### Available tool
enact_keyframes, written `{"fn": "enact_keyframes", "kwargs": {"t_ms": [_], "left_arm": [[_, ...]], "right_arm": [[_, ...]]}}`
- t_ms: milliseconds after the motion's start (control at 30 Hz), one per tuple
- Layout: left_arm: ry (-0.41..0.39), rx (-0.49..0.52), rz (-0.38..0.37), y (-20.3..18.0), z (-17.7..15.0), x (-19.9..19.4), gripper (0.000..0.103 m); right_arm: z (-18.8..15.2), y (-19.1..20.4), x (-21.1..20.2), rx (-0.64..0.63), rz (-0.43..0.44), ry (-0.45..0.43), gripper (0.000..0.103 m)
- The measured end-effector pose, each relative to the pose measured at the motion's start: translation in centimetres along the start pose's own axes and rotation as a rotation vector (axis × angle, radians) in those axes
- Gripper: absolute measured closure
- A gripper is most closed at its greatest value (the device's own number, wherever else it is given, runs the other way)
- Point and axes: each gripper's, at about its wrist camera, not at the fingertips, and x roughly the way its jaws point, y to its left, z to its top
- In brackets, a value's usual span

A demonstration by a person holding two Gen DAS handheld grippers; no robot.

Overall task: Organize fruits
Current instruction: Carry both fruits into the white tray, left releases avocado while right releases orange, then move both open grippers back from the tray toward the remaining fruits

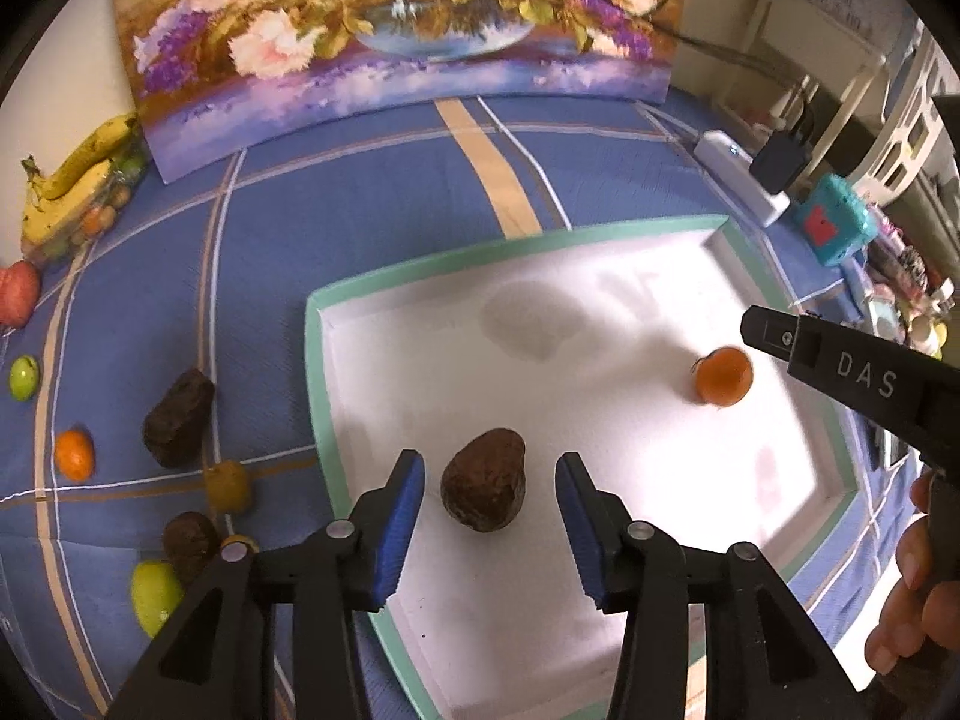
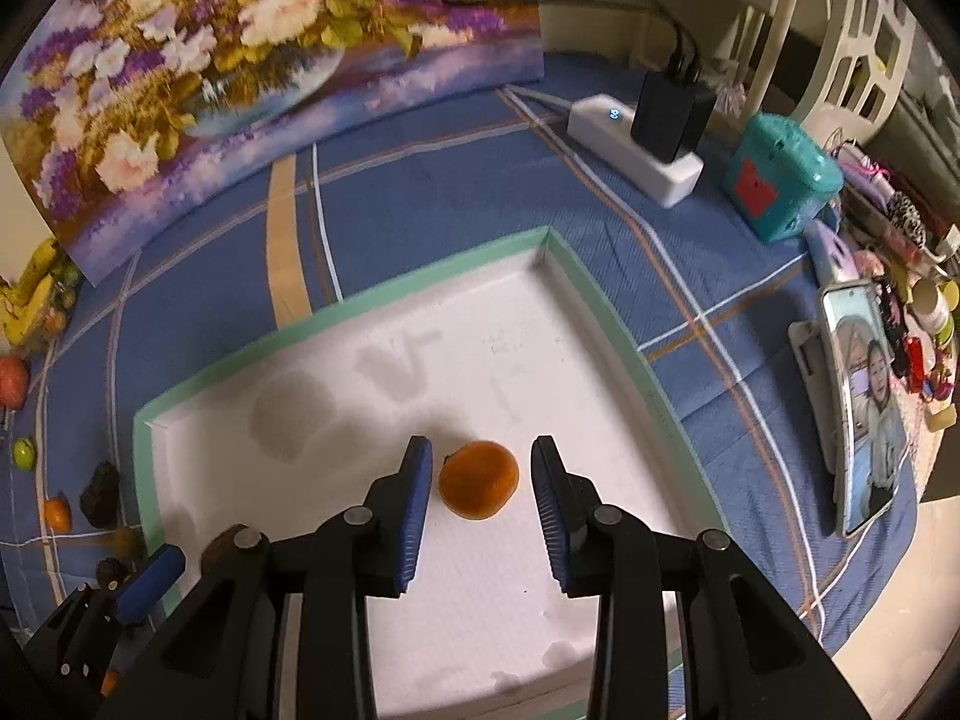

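Tray, white with a mint-green rim, sits on the blue plaid table. Left tool is wide open, holding nothing; a brown avocado lies in the tray between its blue pads, gaps on both sides. Right tool is also wide open and empty, with an orange on the tray floor between its fingers, close to the left pad, contact unclear. Outside the tray on the left: second avocado, small orange, two green fruits, red apple, bananas. Floral painting stands at the back; a phone stands propped to the right.
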Motion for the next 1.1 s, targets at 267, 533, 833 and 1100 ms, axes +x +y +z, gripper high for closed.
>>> {"fn": "enact_keyframes", "kwargs": {"t_ms": [267,533,833,1100], "left_arm": [[-0.065,-0.066,0.008,2.1,0.1,-3.0,0.050],[-0.106,-0.191,0.041,6.2,-0.3,-4.7,0.050],[-0.143,-0.339,0.065,11.2,-1.5,-6.4,0.050],[-0.150,-0.413,0.098,13.8,-2.6,-6.6,0.038]], "right_arm": [[0.3,0.0,-2.9,-0.001,0.021,-0.077,0.068],[0.1,0.1,-4.0,-0.005,0.026,-0.106,0.068],[-0.3,0.6,-5.1,-0.028,0.035,-0.130,0.068],[-0.6,1.4,-5.3,-0.054,0.045,-0.133,0.068]]}}
